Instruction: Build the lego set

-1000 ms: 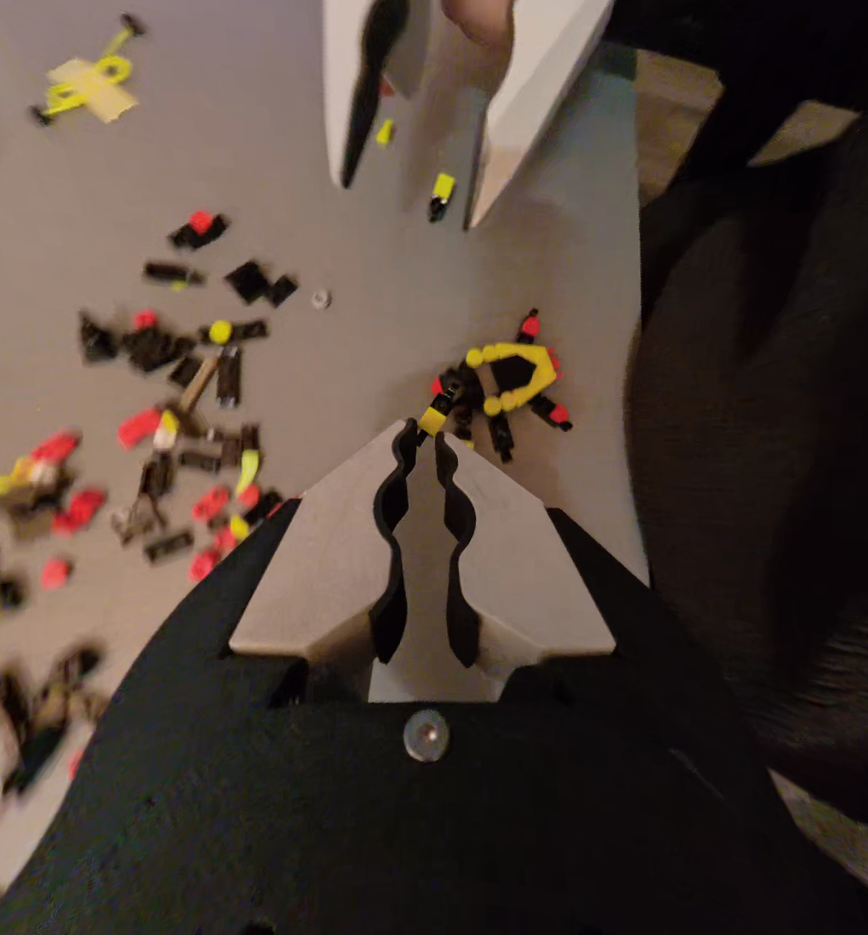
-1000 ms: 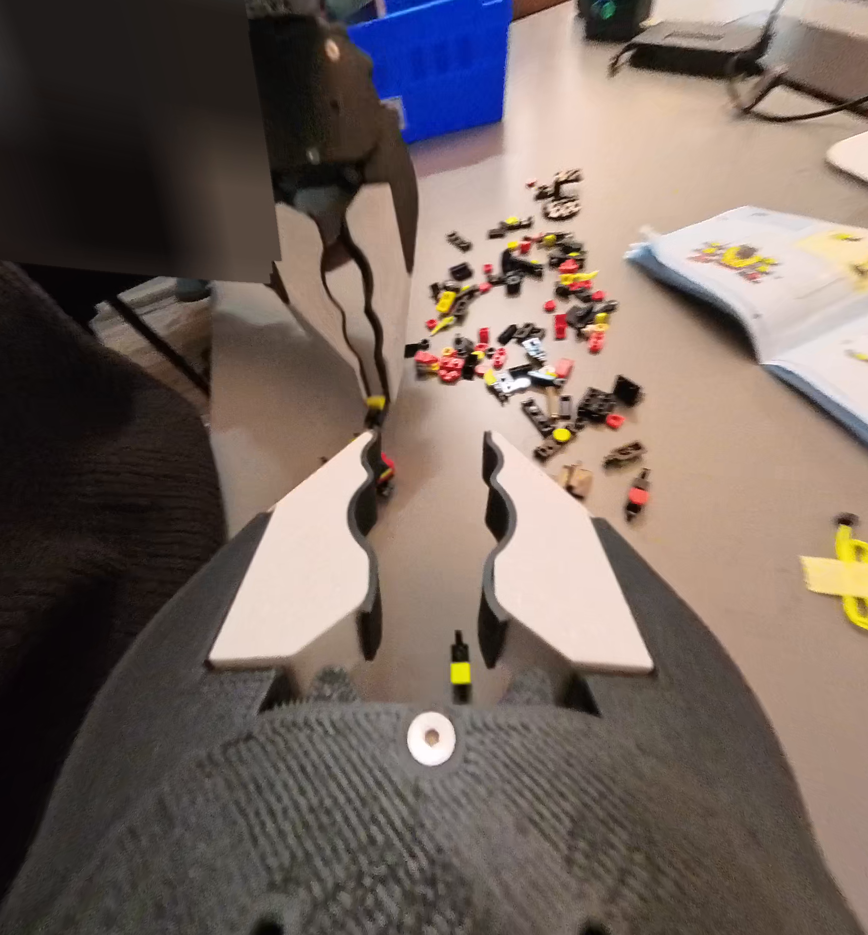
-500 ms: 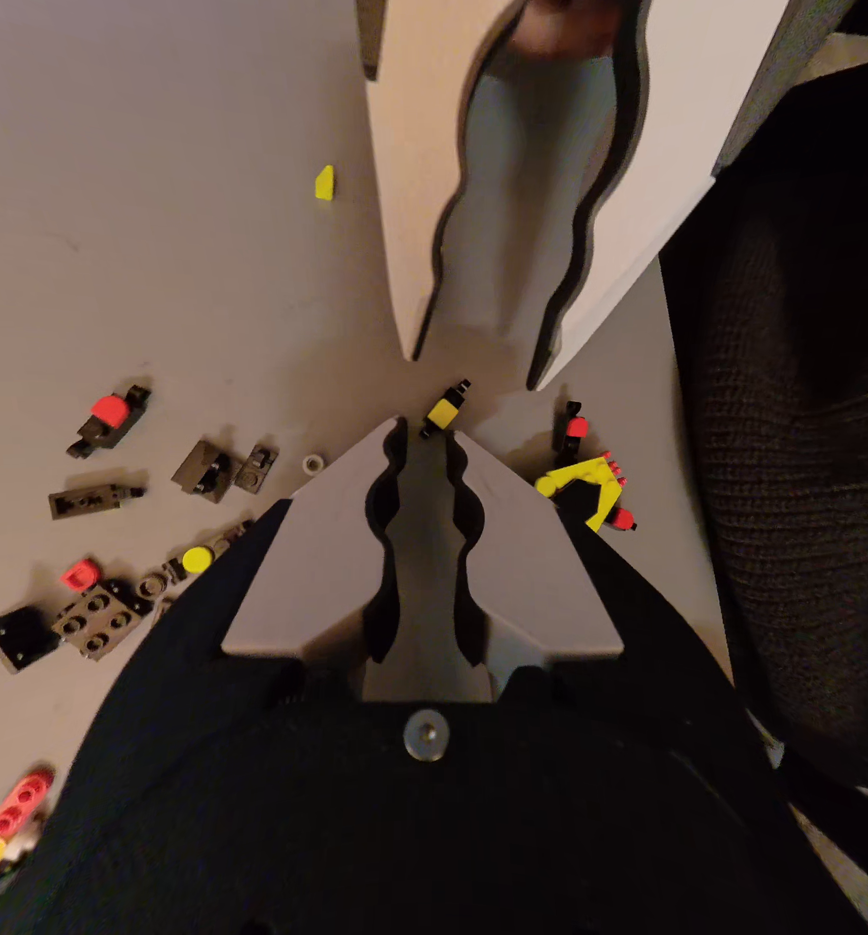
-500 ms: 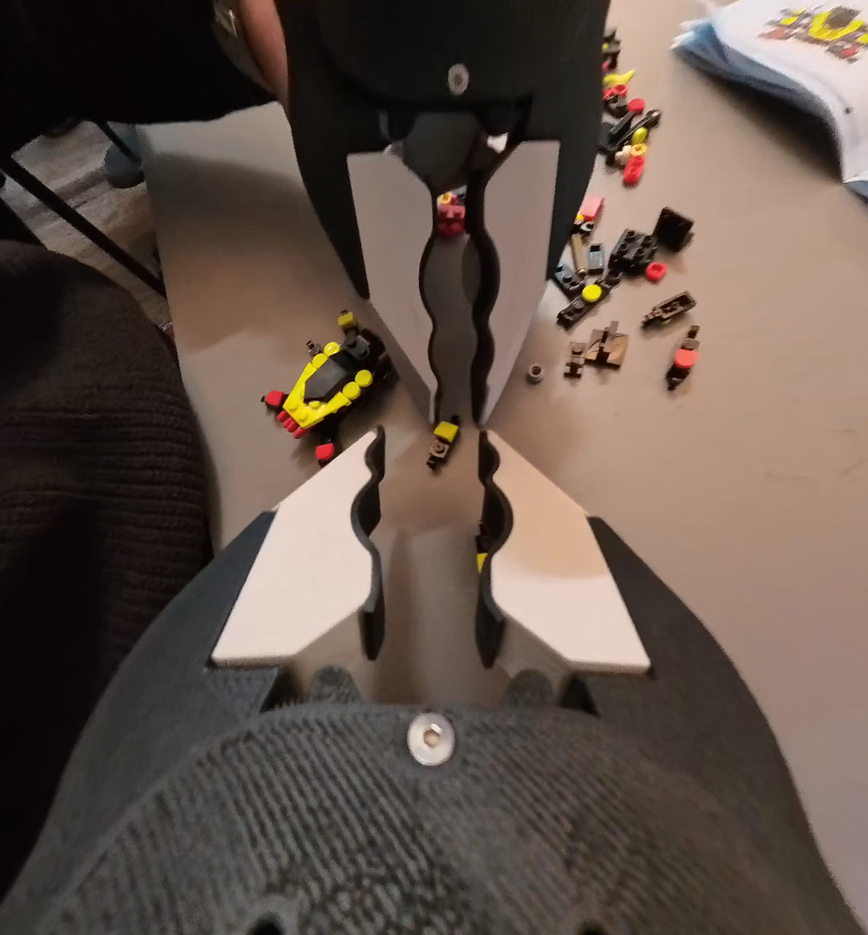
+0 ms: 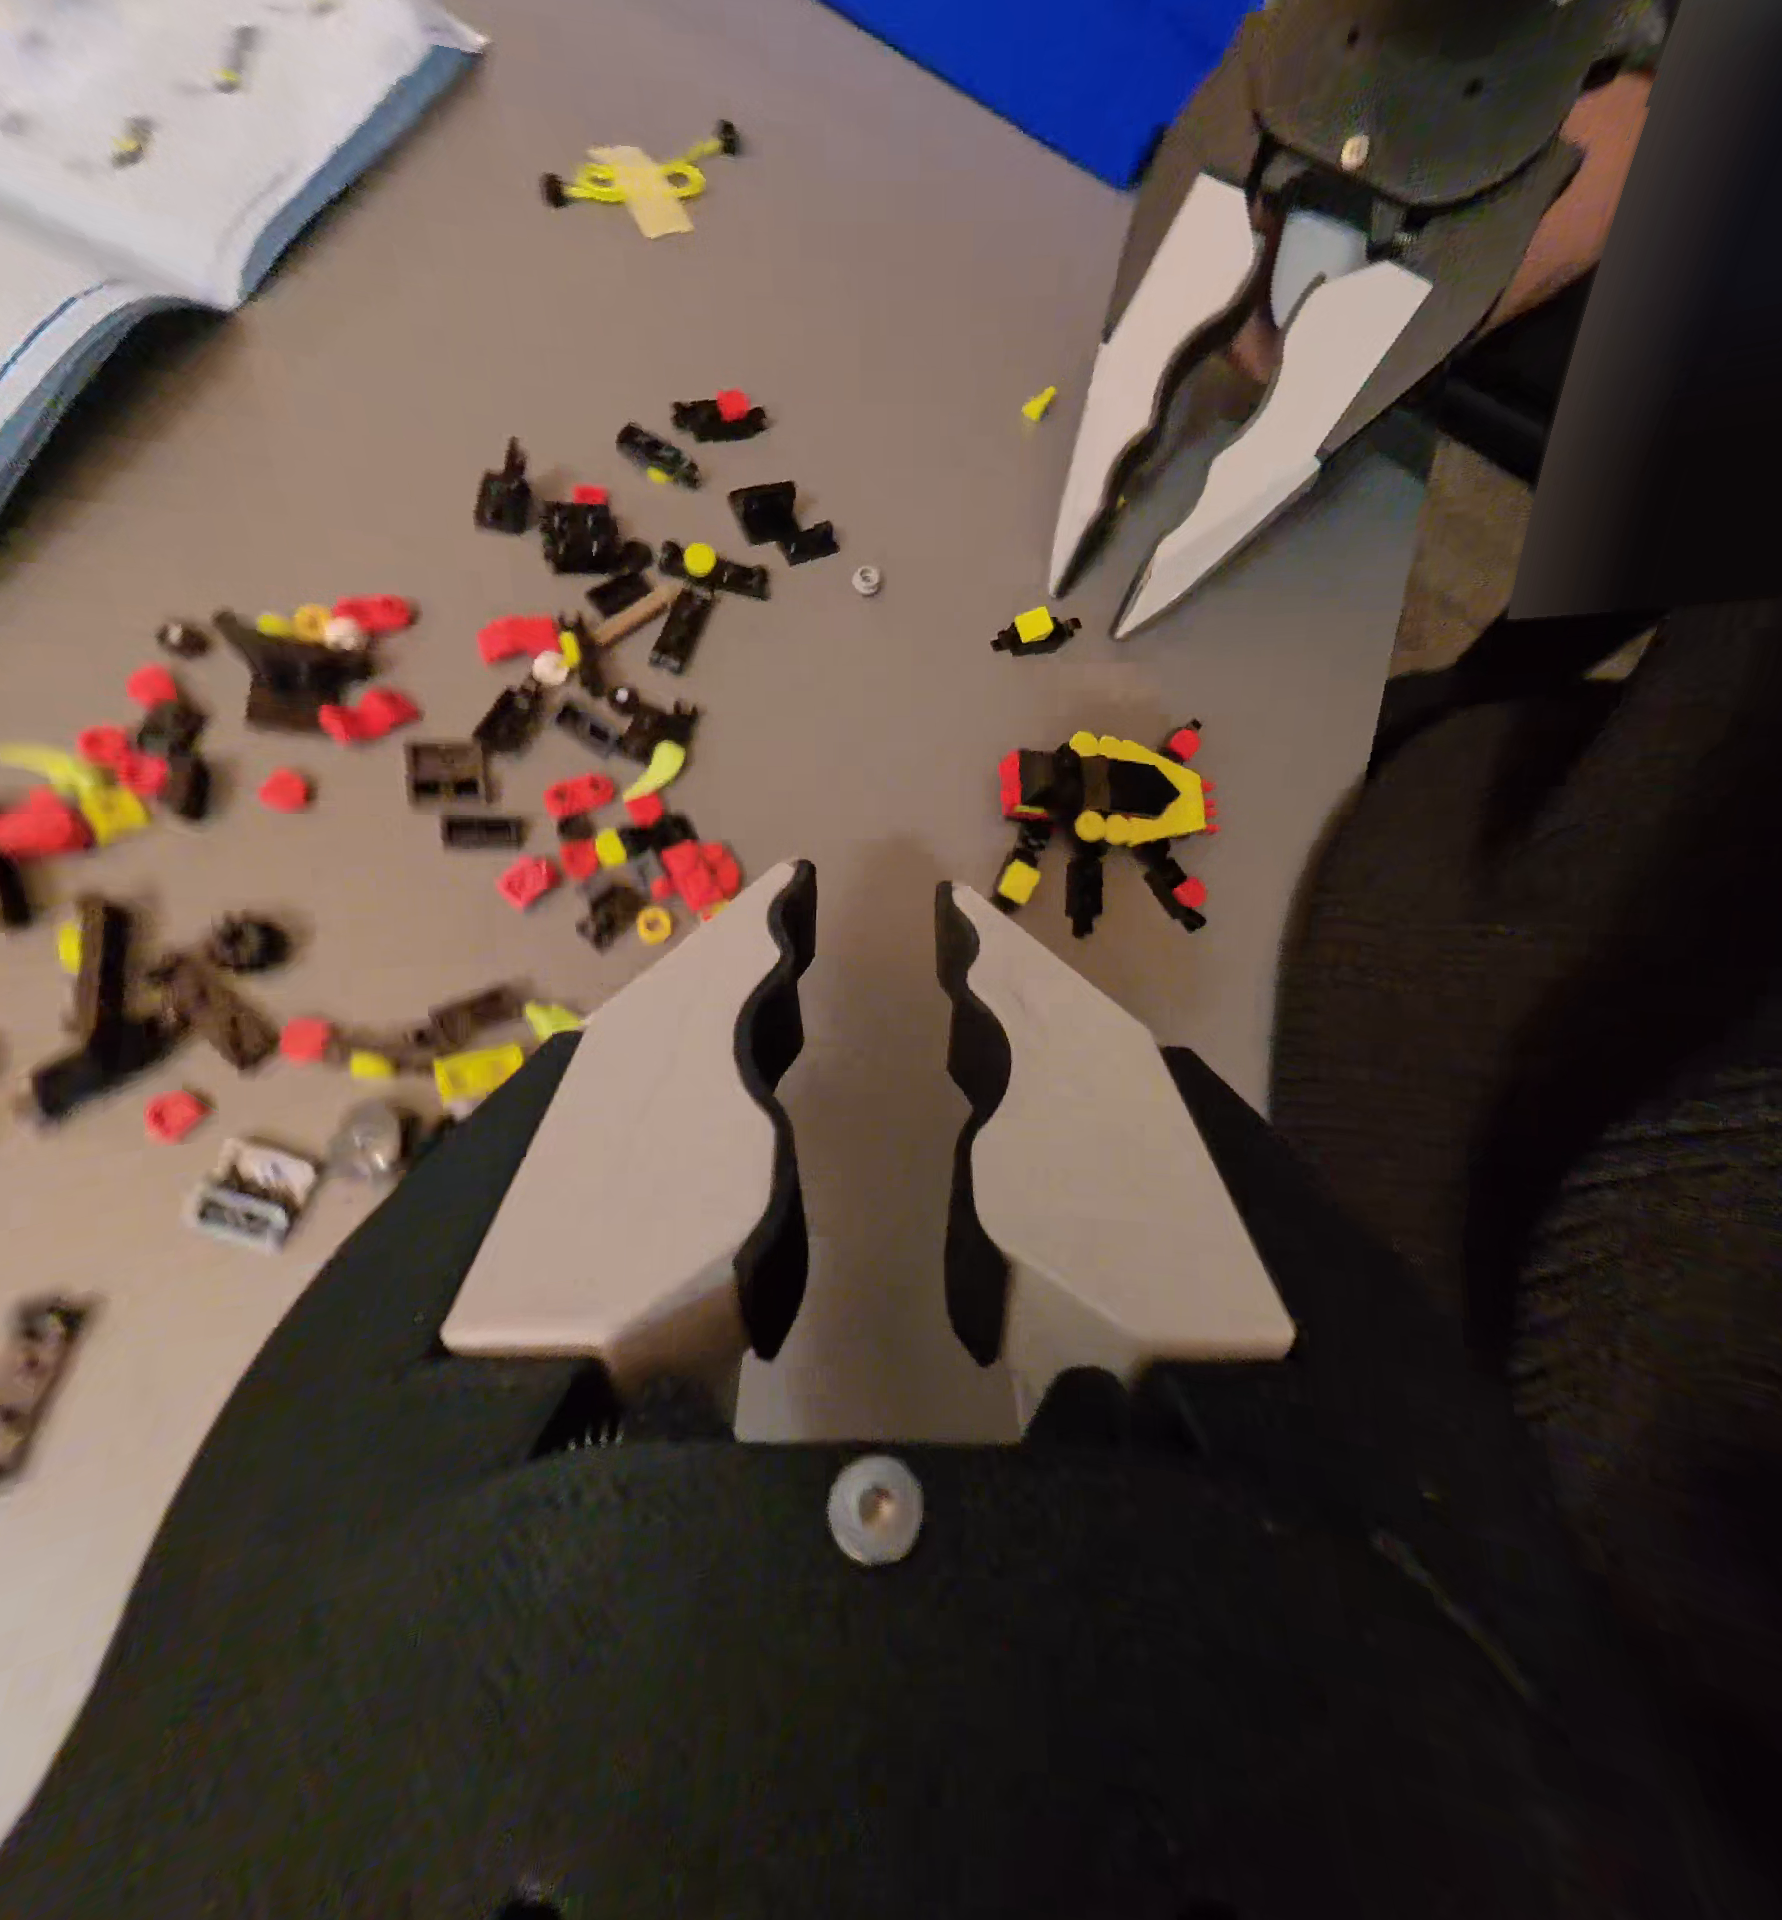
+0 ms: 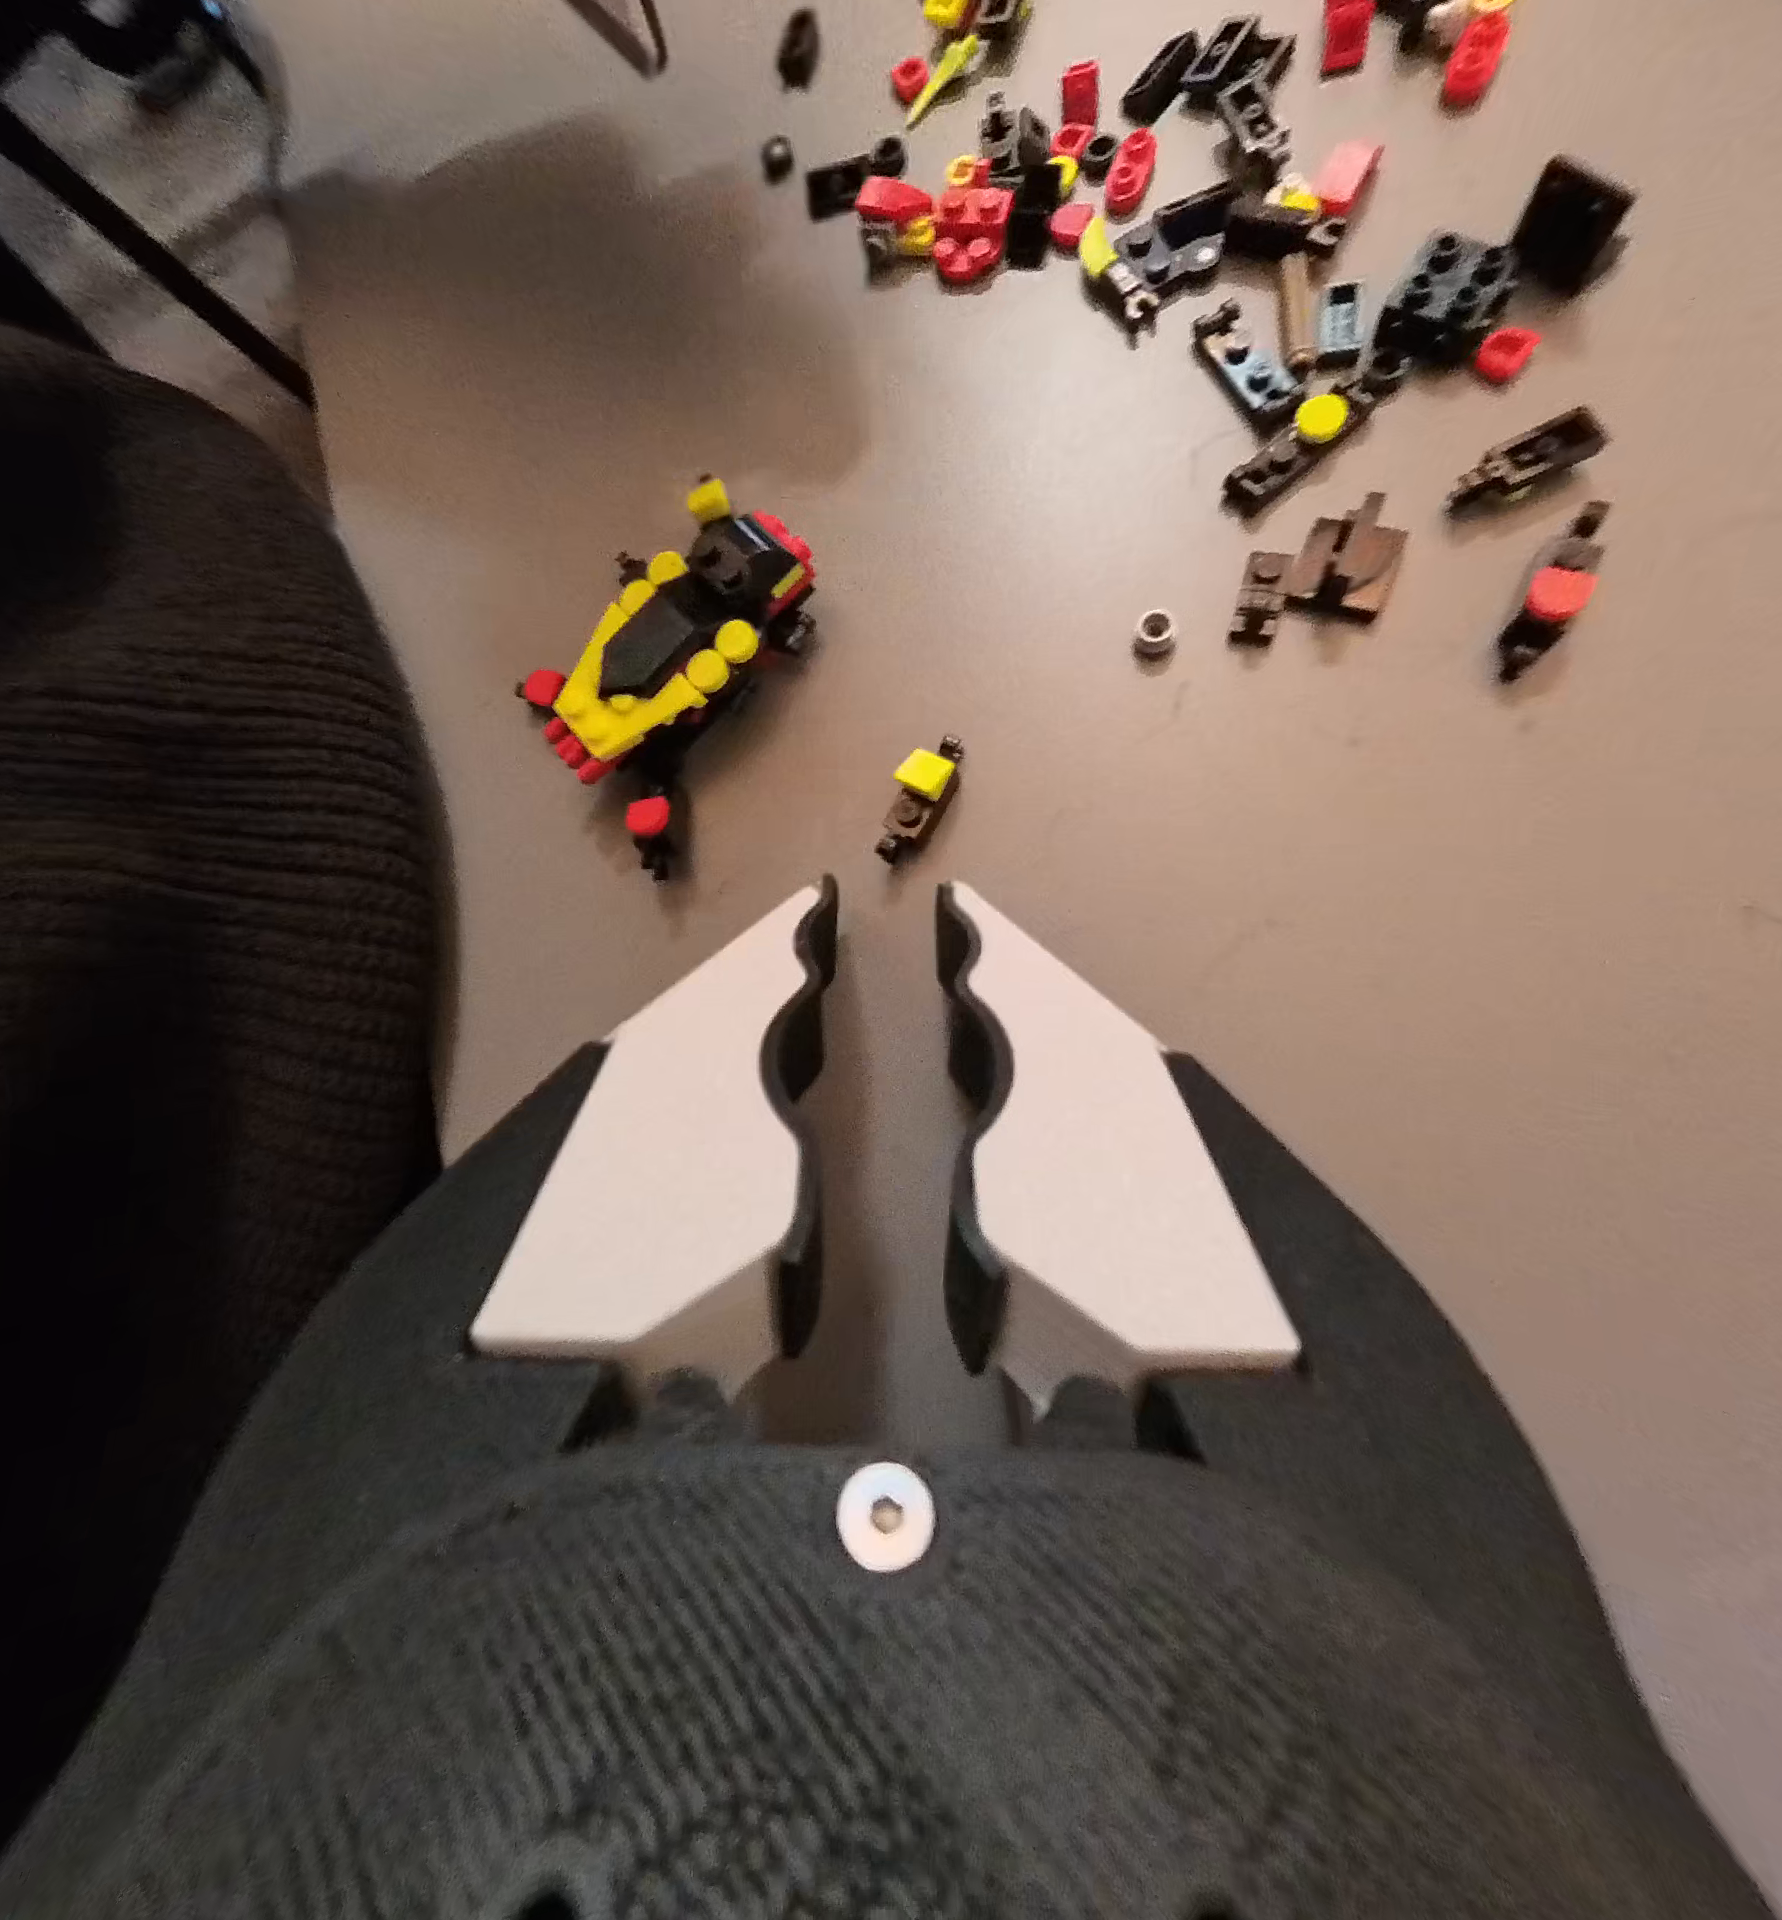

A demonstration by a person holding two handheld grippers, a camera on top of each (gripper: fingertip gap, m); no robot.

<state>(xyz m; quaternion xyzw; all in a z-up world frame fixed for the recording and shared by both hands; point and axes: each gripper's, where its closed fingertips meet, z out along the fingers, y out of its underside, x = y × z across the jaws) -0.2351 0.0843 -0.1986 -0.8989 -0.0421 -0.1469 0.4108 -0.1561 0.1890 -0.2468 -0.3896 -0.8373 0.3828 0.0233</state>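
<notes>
A partly built yellow, black and red lego model (image 5: 1105, 810) lies on the grey table near its edge; it also shows in the right wrist view (image 6: 669, 644). A small black piece with a yellow block (image 5: 1034, 629) lies loose on the table, just ahead of my right gripper's tips (image 6: 918, 795). My left gripper (image 5: 871, 883) is open and empty, raised, with the model just to its right. My right gripper (image 6: 887, 888) is empty with its jaws narrowly apart; it also shows in the left wrist view (image 5: 1095, 608), tips by the small piece.
Loose red, black and yellow pieces (image 5: 554, 727) are scattered on the left of the table (image 6: 1230, 208). An open instruction booklet (image 5: 87, 187) and a blue bin (image 5: 1053, 73) lie at the back. A person's dark sweater (image 5: 1593, 1039) is along the table edge.
Both grippers have drawn back from the small yellow-and-black piece, which now lies on the table. The left jaws have opened wider; the right jaws have narrowed.
</notes>
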